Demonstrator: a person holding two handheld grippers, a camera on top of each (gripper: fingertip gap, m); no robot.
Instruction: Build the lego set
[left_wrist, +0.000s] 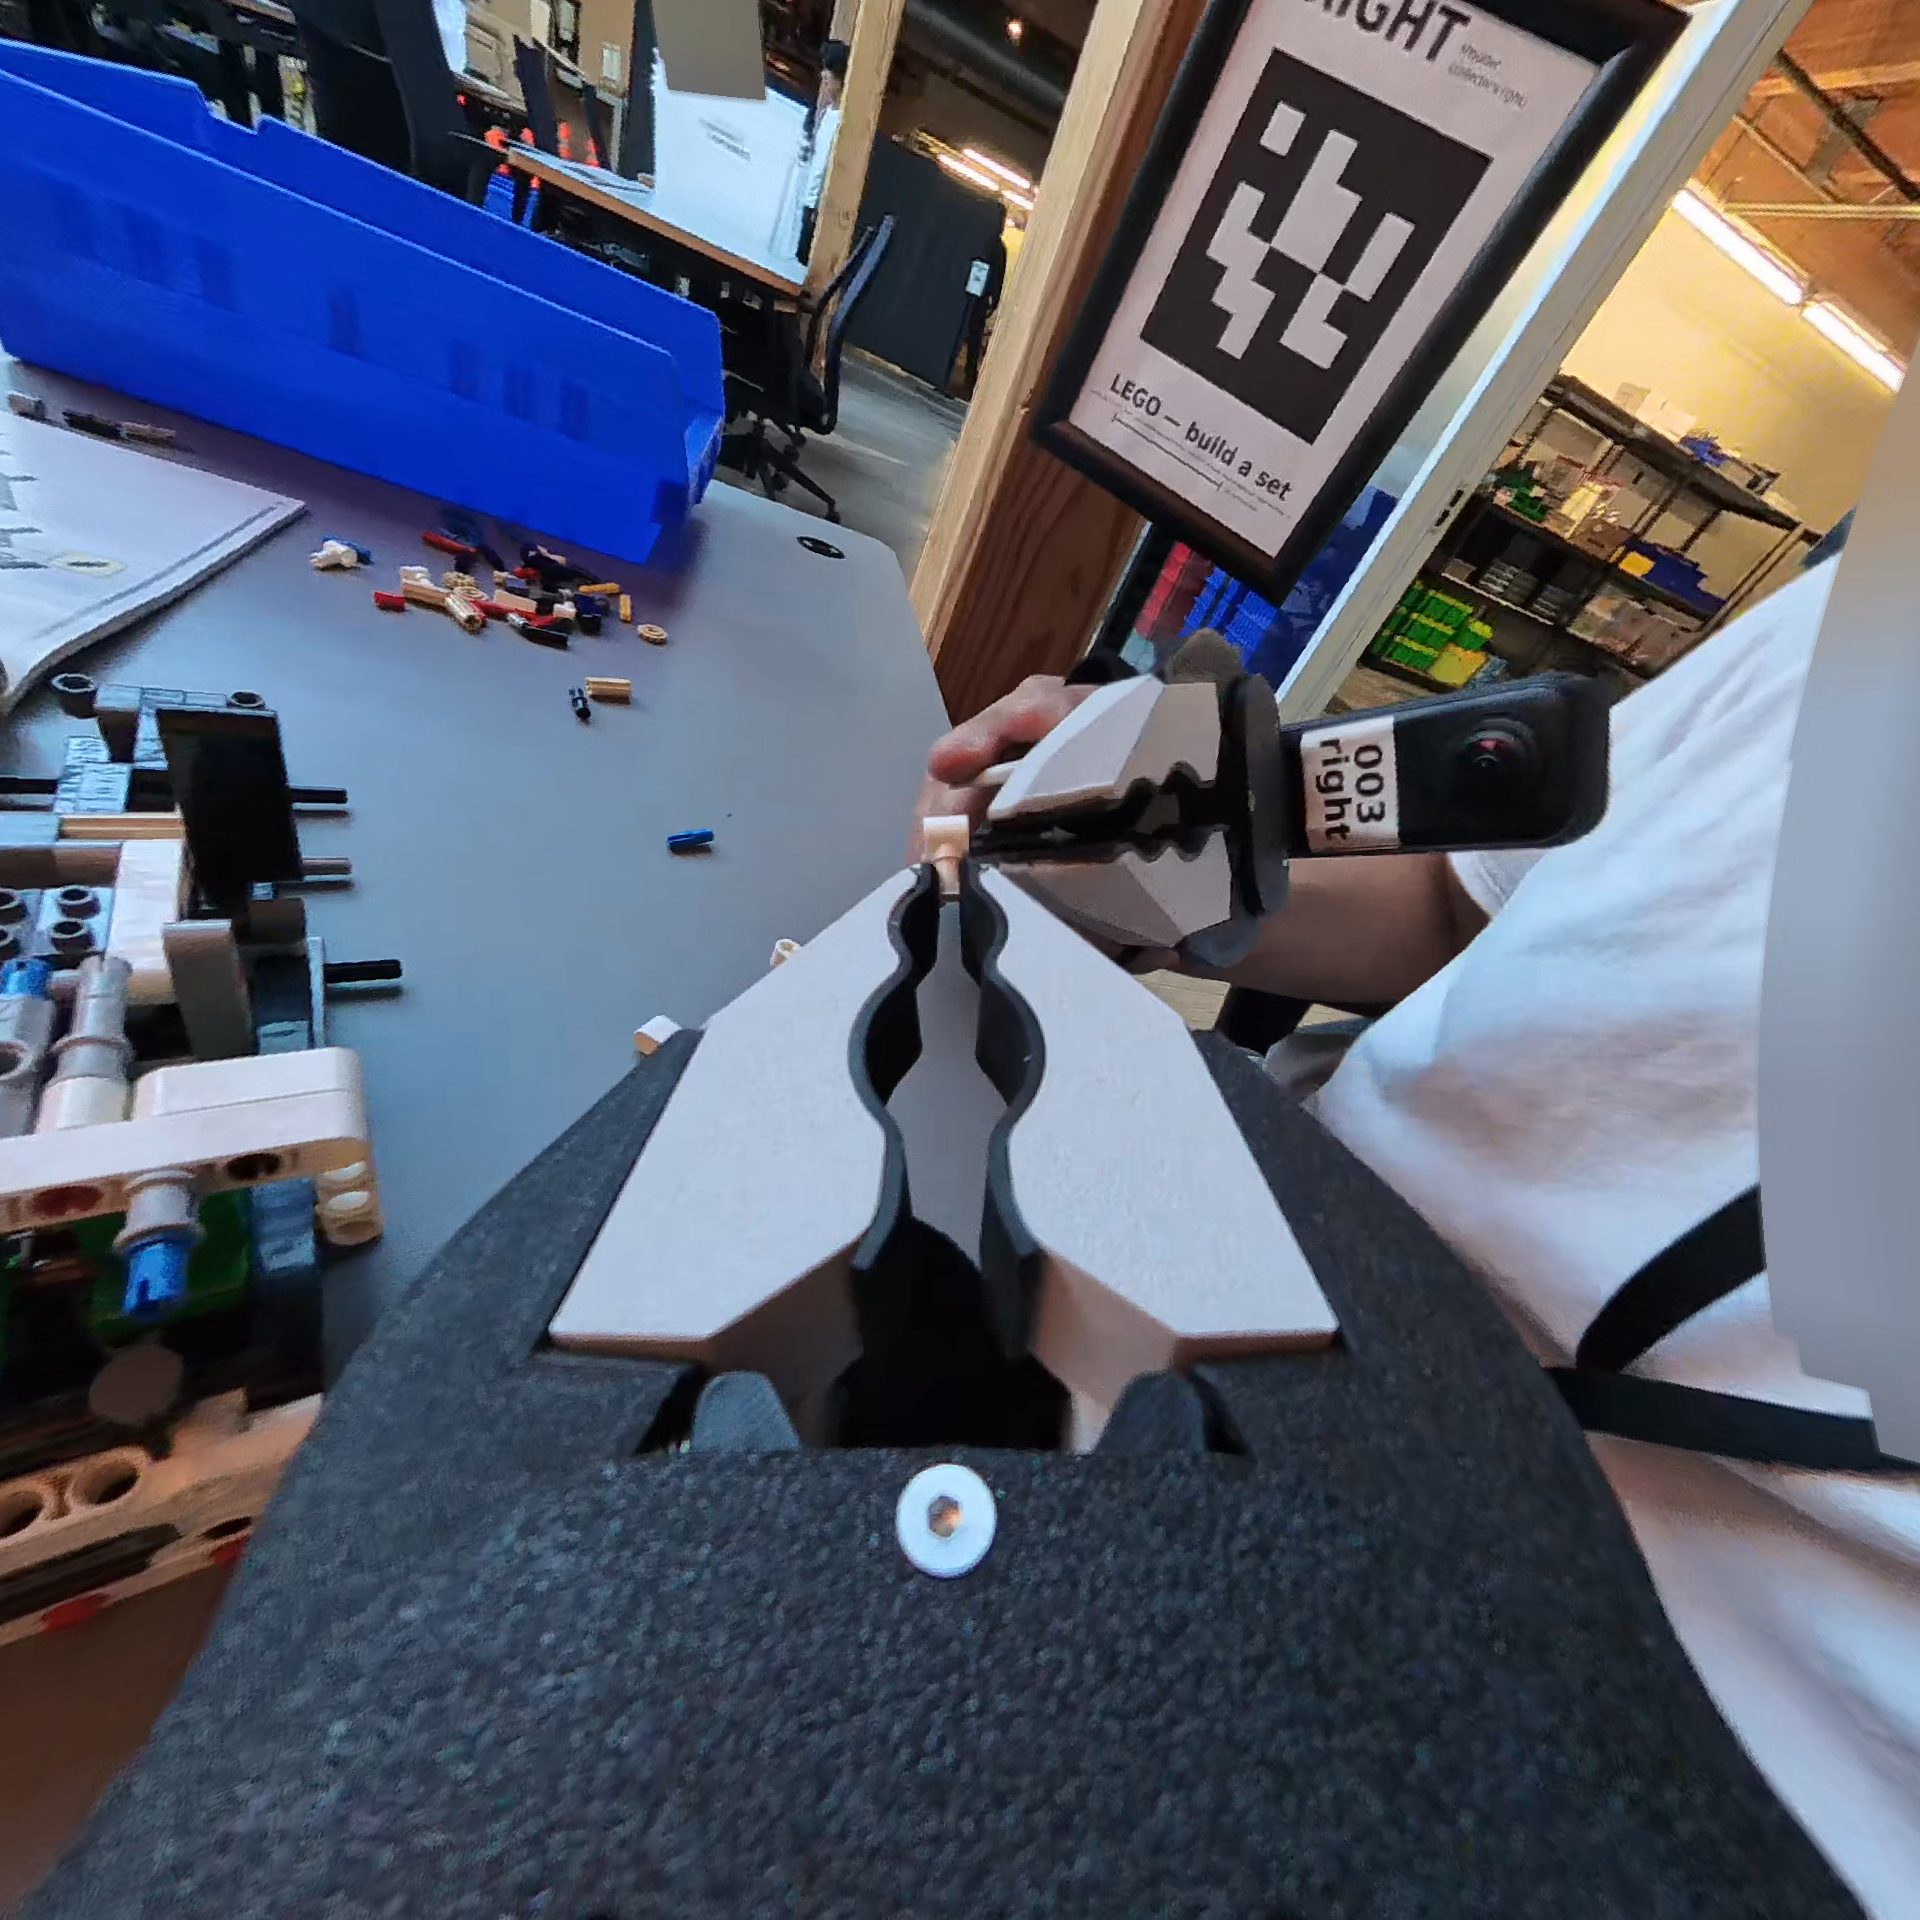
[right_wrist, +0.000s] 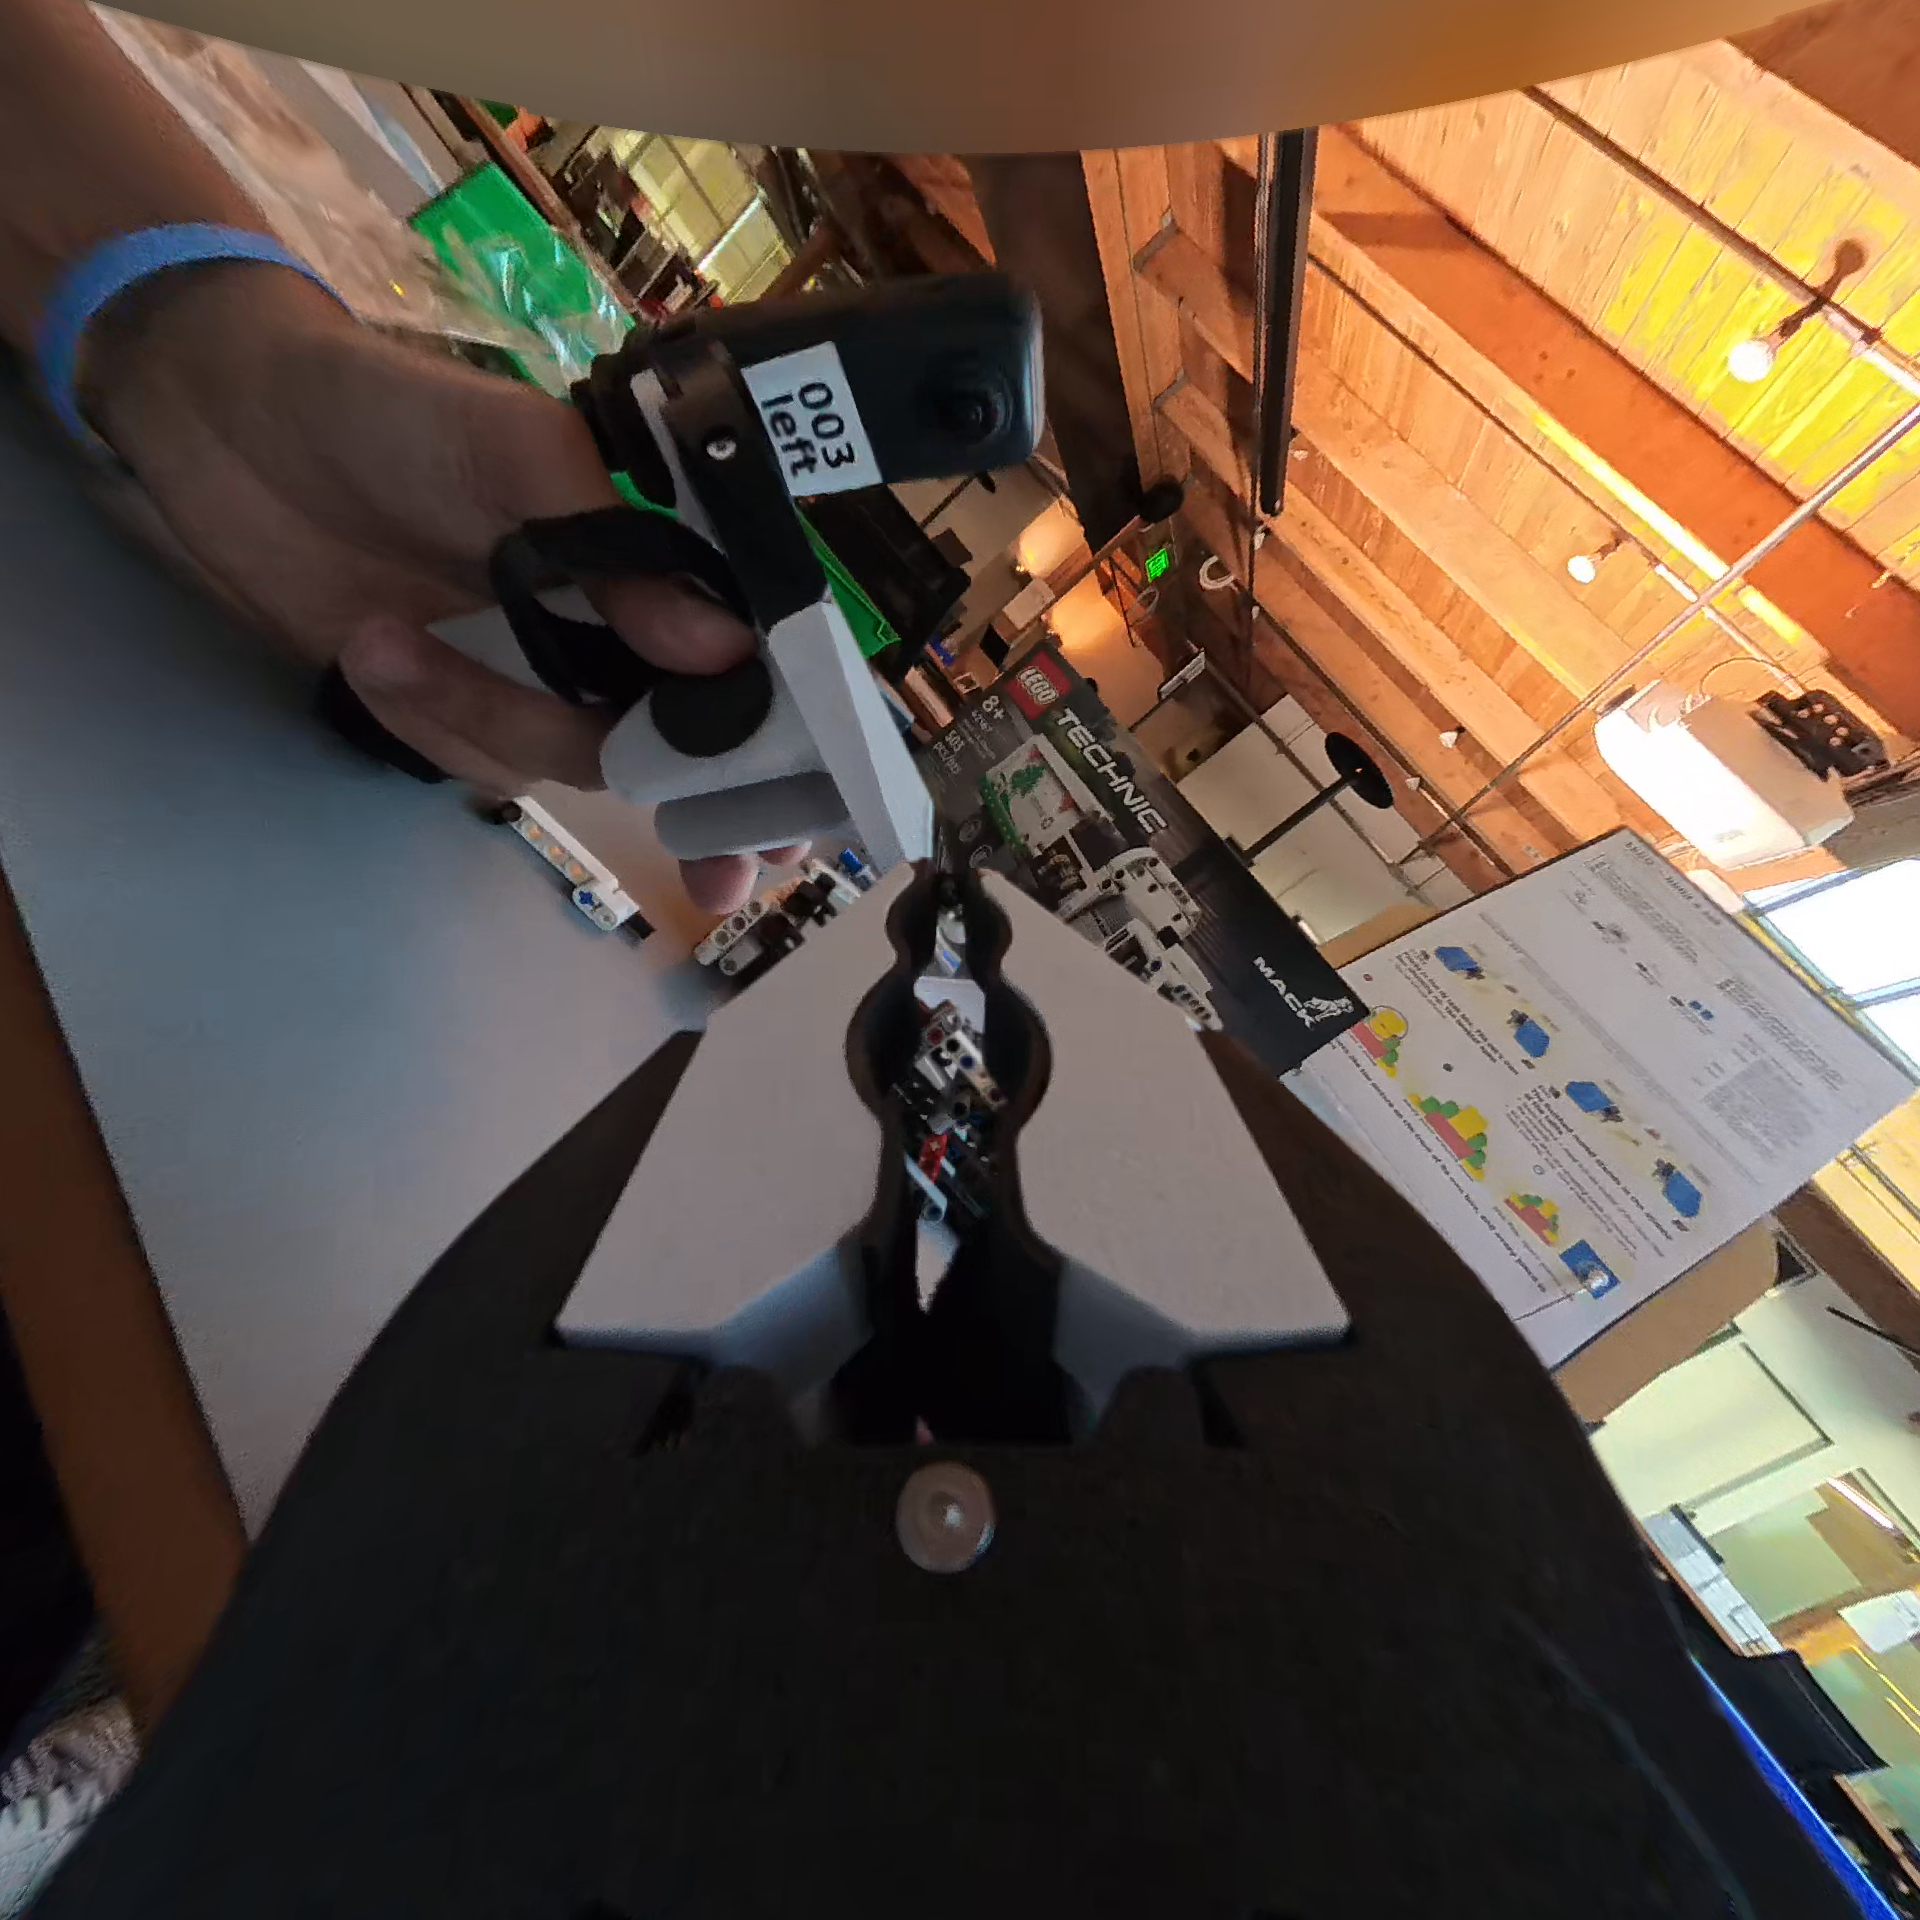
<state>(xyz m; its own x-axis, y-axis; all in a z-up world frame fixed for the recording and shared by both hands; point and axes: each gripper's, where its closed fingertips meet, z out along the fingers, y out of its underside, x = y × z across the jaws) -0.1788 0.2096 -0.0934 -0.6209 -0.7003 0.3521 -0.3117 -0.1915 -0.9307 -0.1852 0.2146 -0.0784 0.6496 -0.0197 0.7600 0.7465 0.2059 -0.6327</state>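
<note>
My left gripper is shut on the stem of a small tan lego piece and holds it above the table's edge. My right gripper comes in from the right, jaws closed, with its tips at the wider head of the same piece. In the right wrist view my right gripper is nearly closed on a small dark shape, and the left gripper meets it tip to tip. The partly built model of grey, black and white beams stands at the left on the grey table.
Loose small pieces lie scattered mid-table, with a blue pin nearer. Blue bins stand behind them and an instruction booklet lies at the far left. A framed sign leans on a wooden post. The set's box stands behind. Left and right tips are no more than a few centimetres apart.
</note>
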